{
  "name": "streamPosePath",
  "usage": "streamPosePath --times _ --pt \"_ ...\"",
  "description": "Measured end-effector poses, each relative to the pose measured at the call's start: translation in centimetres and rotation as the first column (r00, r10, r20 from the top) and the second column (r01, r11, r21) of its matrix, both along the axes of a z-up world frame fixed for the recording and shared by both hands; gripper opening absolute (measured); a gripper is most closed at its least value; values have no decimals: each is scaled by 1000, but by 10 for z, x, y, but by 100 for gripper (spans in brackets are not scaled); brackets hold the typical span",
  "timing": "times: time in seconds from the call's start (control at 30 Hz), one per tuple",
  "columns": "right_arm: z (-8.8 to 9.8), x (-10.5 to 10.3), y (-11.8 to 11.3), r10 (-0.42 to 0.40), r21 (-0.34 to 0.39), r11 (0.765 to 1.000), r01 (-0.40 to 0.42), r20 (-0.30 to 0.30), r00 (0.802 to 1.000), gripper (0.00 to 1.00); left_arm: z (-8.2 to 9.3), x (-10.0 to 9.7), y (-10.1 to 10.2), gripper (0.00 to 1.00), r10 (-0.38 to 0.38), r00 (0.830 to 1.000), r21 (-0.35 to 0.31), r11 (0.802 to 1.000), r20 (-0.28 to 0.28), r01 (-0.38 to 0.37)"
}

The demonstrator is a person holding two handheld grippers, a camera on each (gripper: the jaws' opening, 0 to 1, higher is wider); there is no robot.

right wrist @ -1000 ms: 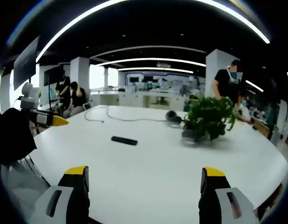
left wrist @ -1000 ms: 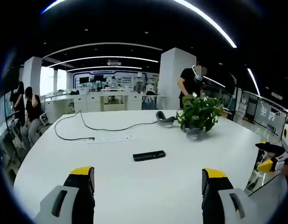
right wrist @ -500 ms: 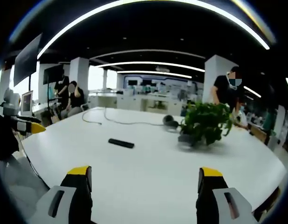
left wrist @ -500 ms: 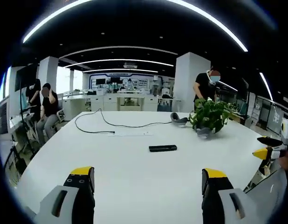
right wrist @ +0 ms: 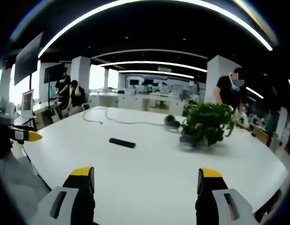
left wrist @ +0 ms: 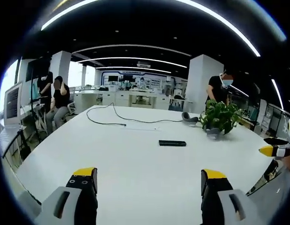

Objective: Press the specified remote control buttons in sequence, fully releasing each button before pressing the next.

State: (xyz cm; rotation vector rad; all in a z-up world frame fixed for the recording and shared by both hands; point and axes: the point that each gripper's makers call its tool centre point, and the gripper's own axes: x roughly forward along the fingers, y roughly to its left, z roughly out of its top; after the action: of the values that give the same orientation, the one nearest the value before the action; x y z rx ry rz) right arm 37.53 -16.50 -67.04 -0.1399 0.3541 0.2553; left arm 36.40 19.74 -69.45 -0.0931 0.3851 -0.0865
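The remote control [left wrist: 172, 143] lies flat on the white table [left wrist: 135, 168], well apart from both grippers, short of the potted plant [left wrist: 220, 117] and on the side of it toward the black cable [left wrist: 112, 117].

Left gripper [left wrist: 148, 190]: fingers spread wide, nothing between them. The remote sits ahead and slightly right of its midline, long axis crosswise to the fingers.

Right gripper [right wrist: 146, 187]: fingers spread wide, nothing held. In the right gripper view the remote [right wrist: 122, 142] sits ahead and left of the midline, left of the plant [right wrist: 208, 123], long axis running slightly slantwise.

Judgement: neither gripper is clearly nearer. Either must travel forward across the table and descend onto the remote's top face to press.
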Motion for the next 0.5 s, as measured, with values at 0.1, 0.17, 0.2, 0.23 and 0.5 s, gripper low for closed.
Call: streamPosePath --times 0.1,0.17,0.2,0.23,0.5 --pt "0 0 0 -2 -6 1000 2 -1 1000 87 -6 1 15 95 41 998 70 997 -41 -38" --pt "0 0 0 -2 0 1000 2 -4 1000 86 -3 0 20 95 57 998 23 998 -15 -56" --pt "0 0 1 0 2 1000 0 -4 1000 86 -3 -1 21 95 72 997 -3 997 -17 -72" --pt "-1 -1 1 3 1 1000 -3 -6 1000 85 -2 -2 22 95 72 997 -1 997 -13 -72" --pt "-5 -2 4 20 -14 1000 -20 -29 999 83 -3 -3 20 95 64 998 40 997 -21 -63"
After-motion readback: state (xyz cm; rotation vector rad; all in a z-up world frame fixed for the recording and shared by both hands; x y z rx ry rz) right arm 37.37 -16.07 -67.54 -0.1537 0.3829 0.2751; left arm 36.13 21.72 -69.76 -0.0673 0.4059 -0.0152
